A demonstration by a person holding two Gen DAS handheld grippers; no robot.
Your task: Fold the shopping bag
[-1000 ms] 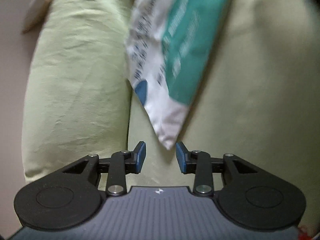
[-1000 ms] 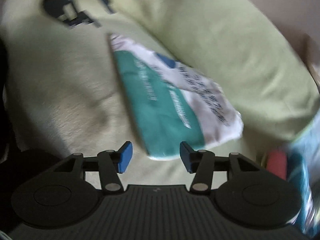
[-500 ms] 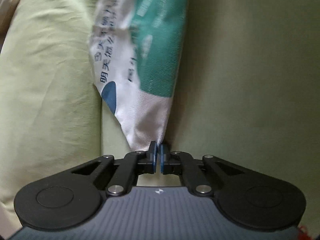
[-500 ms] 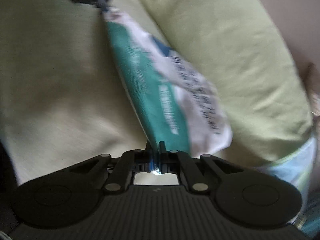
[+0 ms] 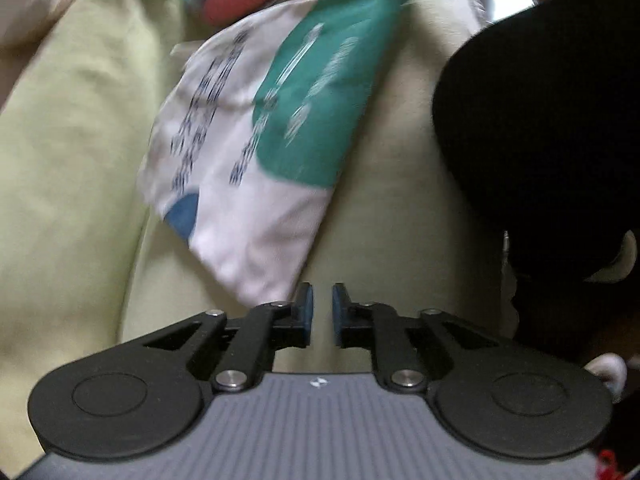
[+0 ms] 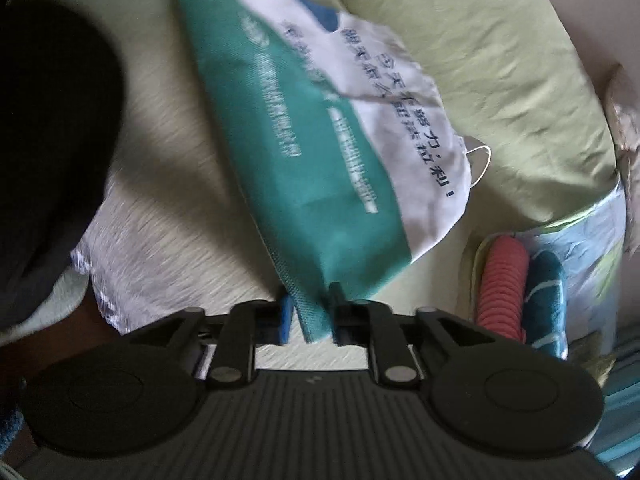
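Shopping bag stretches lengthwise between both — left gripper parted, empty; right gripper parted around the green corner.

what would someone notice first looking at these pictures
The eye lands first on the white and green shopping bag with dark printed lettering, lying folded across pale green cushions. The right gripper is open with the bag's green edge lying between its blue pads, while the left gripper sits slightly open just off the bag's white corner. A coral-red roll stands out beside the bag.
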